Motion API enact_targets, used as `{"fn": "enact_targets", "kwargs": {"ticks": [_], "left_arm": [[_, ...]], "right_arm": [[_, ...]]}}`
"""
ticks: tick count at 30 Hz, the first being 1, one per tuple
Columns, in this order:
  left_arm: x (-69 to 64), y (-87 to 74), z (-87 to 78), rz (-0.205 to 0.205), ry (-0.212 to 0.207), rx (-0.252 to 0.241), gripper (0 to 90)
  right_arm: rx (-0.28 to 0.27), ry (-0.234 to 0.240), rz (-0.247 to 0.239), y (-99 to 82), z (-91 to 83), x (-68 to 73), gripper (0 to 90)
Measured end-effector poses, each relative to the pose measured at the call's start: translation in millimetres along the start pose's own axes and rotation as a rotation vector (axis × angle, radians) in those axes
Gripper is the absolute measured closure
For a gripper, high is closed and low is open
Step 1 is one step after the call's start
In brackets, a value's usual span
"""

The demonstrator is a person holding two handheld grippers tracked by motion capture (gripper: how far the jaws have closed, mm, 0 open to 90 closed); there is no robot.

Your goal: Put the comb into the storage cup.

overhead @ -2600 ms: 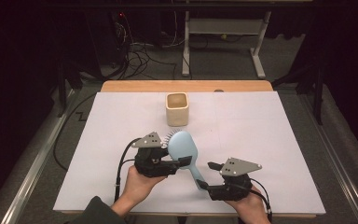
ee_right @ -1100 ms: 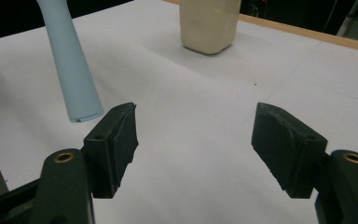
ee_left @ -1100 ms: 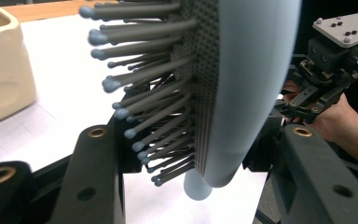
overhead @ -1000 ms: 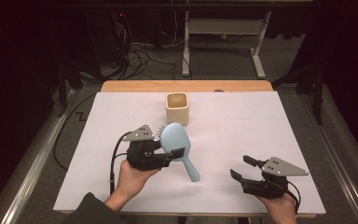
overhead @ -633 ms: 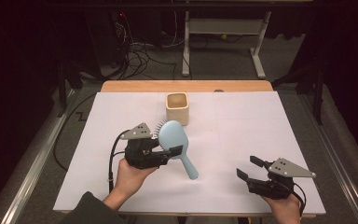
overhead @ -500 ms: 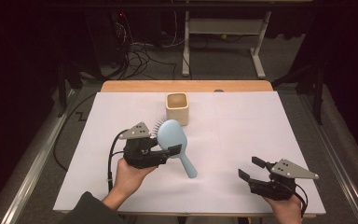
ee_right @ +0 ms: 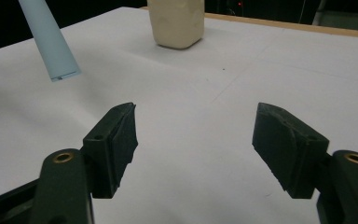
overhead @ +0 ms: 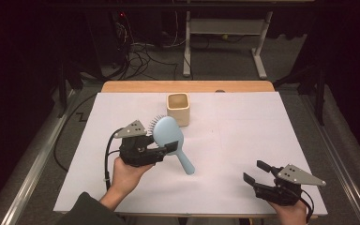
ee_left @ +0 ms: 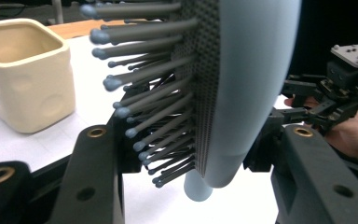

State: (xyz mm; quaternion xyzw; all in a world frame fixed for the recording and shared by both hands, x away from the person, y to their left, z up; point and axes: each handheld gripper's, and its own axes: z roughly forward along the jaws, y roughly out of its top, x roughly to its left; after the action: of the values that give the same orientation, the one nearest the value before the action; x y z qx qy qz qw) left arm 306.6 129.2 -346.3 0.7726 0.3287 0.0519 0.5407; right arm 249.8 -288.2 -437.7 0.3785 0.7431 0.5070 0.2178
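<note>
With left fingers (overhead: 166, 151) clamped on the pale-blue plastic hairbrush (overhead: 169, 135) and right fingers (overhead: 256, 171) spread empty, tip handle-down into the cream square ceramic cup (overhead: 178, 108) at twelve o'clock.

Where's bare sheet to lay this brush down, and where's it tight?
The widest free patch on the white sheet lies right of the cream cup, reaching down to the open right gripper. The far-left corner beside the cup is bare too. It is crowded around the left gripper, clamped on the blue hairbrush just before the cup.
</note>
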Motion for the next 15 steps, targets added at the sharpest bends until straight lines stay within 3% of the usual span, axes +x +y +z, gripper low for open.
{"fn": "enact_targets", "kwargs": {"ticks": [9, 15], "left_arm": [[2.2, 12.4, -3.0, 0.008, 0.003, -0.001, 51.8], [5.6, 17.8, -6.8, 0.010, 0.026, -0.014, 51.7]], "right_arm": [[-0.044, -0.021, 0.010, -2.2, -6.2, -4.5, 31.3], [-0.046, -0.056, 0.003, -9.2, -8.6, -10.9, 32.0]]}}
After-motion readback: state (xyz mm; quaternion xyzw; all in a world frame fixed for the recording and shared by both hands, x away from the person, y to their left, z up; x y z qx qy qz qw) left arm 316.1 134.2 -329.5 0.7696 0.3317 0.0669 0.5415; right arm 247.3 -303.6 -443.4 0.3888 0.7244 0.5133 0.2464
